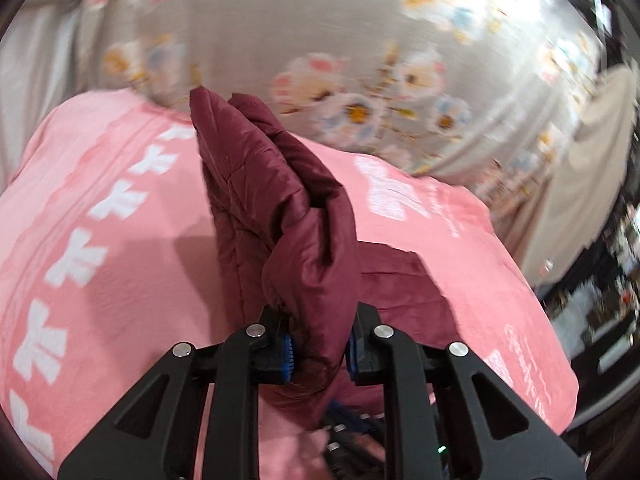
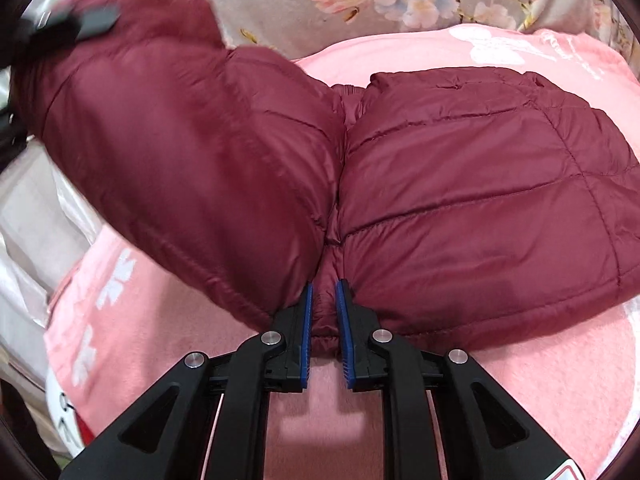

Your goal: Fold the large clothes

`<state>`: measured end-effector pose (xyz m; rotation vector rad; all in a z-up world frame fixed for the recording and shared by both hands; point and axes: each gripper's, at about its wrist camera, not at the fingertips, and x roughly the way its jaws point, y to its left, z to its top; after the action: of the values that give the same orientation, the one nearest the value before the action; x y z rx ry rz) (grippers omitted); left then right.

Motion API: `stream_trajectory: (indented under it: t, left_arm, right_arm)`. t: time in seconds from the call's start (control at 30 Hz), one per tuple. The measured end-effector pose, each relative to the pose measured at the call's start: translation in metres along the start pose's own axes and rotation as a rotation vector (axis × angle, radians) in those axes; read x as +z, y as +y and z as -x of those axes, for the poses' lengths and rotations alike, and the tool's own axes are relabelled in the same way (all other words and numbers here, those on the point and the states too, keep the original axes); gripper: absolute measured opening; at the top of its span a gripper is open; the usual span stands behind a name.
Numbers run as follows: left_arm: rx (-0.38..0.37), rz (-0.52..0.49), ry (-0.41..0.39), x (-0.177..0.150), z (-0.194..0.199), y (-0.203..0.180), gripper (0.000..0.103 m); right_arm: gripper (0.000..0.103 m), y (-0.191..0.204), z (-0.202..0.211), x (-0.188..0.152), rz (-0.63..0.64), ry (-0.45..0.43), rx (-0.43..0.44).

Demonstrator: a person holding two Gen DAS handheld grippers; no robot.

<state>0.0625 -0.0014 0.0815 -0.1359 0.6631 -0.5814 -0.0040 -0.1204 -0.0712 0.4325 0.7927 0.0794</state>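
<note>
A maroon quilted puffer jacket (image 2: 460,184) lies on a pink blanket (image 2: 500,400). My right gripper (image 2: 325,320) is shut on the jacket's near hem at the fold between its two halves. The left half is lifted up and over to the left. My left gripper (image 1: 320,350) is shut on a raised part of the jacket (image 1: 276,200), which stands up in front of its camera. The left gripper also shows in the right wrist view (image 2: 60,28) at the top left, holding the lifted edge.
The pink blanket (image 1: 100,240) has white bow prints and lettering. It lies on a grey floral bedsheet (image 1: 360,40). Dark cluttered furniture (image 1: 600,300) stands past the bed's right edge. A white object (image 2: 60,408) sits at the blanket's lower left.
</note>
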Motion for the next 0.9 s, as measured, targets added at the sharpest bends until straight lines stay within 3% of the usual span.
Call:
stream_trajectory:
  t: [0.1,0.23,0.33,0.53,0.63,0.77,0.83,0.9]
  left_arm:
    - [-0.038,-0.068,0.027,0.002,-0.014,-0.038,0.018]
    - [-0.081,-0.131,0.089,-0.008,-0.047,-0.087,0.018]
    - [-0.096,-0.171,0.156,-0.026,-0.081,-0.120,0.018]
    - [-0.088,-0.205,0.355,-0.076,-0.160,-0.157,0.017]
    - [-0.050,-0.225,0.366,-0.087,-0.171,-0.169,0.019]
    - [-0.155,-0.141,0.369,-0.070,-0.155,-0.161,0.036]
    - [-0.202,-0.100,0.317,-0.046,-0.132,-0.153,0.042]
    - [-0.215,-0.082,0.230,-0.023,-0.107,-0.144,0.058]
  right_arm:
    - [0.014,-0.018,0.028,-0.001,-0.058,-0.023,0.040]
    - [0.014,-0.047,0.066,-0.005,-0.069,-0.069,-0.074]
    - [0.014,-0.087,0.090,-0.008,-0.147,-0.094,-0.169]
    - [0.015,-0.141,0.122,-0.021,-0.264,-0.121,-0.278]
    - [0.015,-0.155,0.131,-0.020,-0.294,-0.129,-0.292]
    - [0.016,-0.161,0.145,-0.002,-0.274,-0.168,-0.297]
    - [0.021,-0.158,0.155,0.016,-0.249,-0.206,-0.297]
    - [0.032,-0.159,0.164,0.036,-0.246,-0.242,-0.277]
